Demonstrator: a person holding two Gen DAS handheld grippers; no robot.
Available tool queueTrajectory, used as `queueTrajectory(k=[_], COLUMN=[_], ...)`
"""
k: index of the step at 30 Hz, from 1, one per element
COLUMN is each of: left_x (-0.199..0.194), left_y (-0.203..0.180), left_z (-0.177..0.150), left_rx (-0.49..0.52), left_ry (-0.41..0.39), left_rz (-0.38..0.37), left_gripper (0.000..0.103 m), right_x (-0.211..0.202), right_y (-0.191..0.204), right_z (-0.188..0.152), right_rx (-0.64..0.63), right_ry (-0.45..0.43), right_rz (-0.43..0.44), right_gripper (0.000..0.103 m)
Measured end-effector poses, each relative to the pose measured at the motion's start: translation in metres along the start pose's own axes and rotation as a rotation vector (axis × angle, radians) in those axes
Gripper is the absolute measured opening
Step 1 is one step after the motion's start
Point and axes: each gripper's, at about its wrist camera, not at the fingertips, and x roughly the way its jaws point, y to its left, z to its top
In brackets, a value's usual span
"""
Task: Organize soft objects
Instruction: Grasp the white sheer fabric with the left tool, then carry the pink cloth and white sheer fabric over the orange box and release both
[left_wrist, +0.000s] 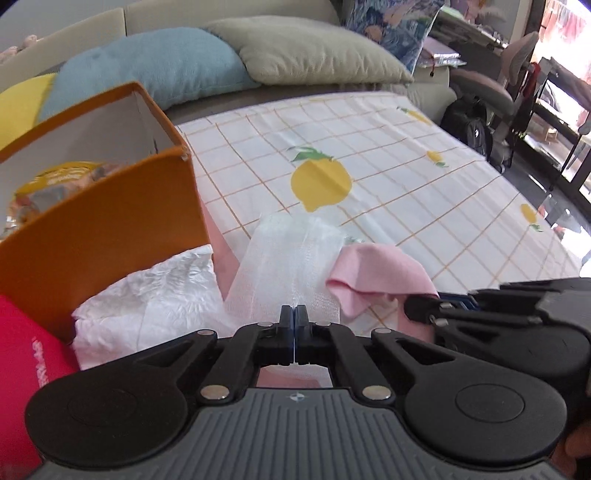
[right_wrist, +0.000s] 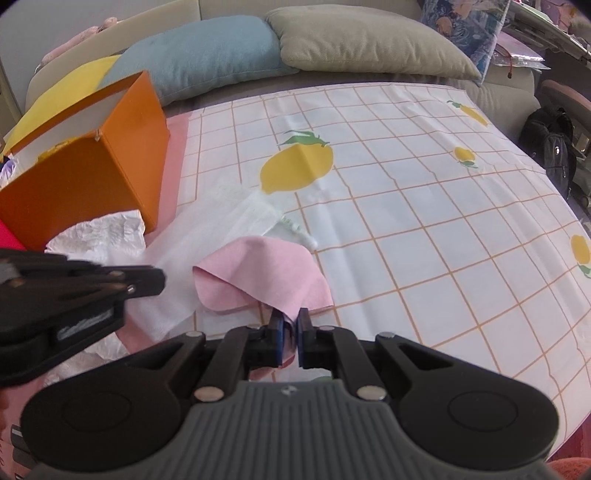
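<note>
Left tongs (left_wrist: 294, 314) are pinched fully together on a white gauzy cloth (left_wrist: 291, 258); right tongs (right_wrist: 290, 325) are nearly closed on a pink cloth (right_wrist: 262, 273). Both cloths lie on the lemon-print sheet (right_wrist: 406, 221) of a bed, the orange box (right_wrist: 85, 173) at ten o'clock. The sheer gauze could snag the pink cloth or slip free if pulled apart carelessly. The box's contents, the crumpled white paper (right_wrist: 96, 232) and a red item (left_wrist: 22, 354) at the left edge are hard to identify.
</note>
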Motion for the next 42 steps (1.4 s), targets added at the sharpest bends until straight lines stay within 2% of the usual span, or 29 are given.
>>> queueTrajectory(k=[7, 12, 18, 21, 28, 34, 42], left_x=[-0.06, -0.099, -0.135, -0.154, -0.2, -0.216, -0.222], left_y=[0.001, 0.005, 0.021, 0.032, 0.046, 0.071, 0.098], left_z=[-0.015, -0.024, -0.041, -0.044, -0.043, -0.037, -0.022], left_rx=[-0.051, -0.065, -0.107, -0.152, -0.191, -0.223, -0.228], left_ry=[-0.1, -0.168, -0.227, -0.26, -0.398, -0.446, -0.486], left_rz=[0.032, 0.061, 0.127, 0.141, 0.167, 0.228, 0.266], left_gripper=[0.0, 0.0, 0.0, 0.0, 0.0, 0.0, 0.0], right_x=[-0.033, -0.061, -0.1, -0.112, -0.141, -0.161, -0.163], right_y=[0.006, 0.025, 0.041, 0.048, 0.06, 0.07, 0.095], right_z=[-0.004, -0.01, -0.01, -0.011, -0.011, 0.0, 0.024], right_rx=[-0.011, -0.056, -0.09, -0.111, -0.096, -0.092, -0.167], right_ry=[-0.073, -0.123, -0.219, -0.232, -0.271, -0.331, -0.372], right_rz=[0.05, 0.094, 0.123, 0.12, 0.139, 0.166, 0.179], right_gripper=[0.004, 0.004, 0.004, 0.004, 0.004, 0.004, 0.004])
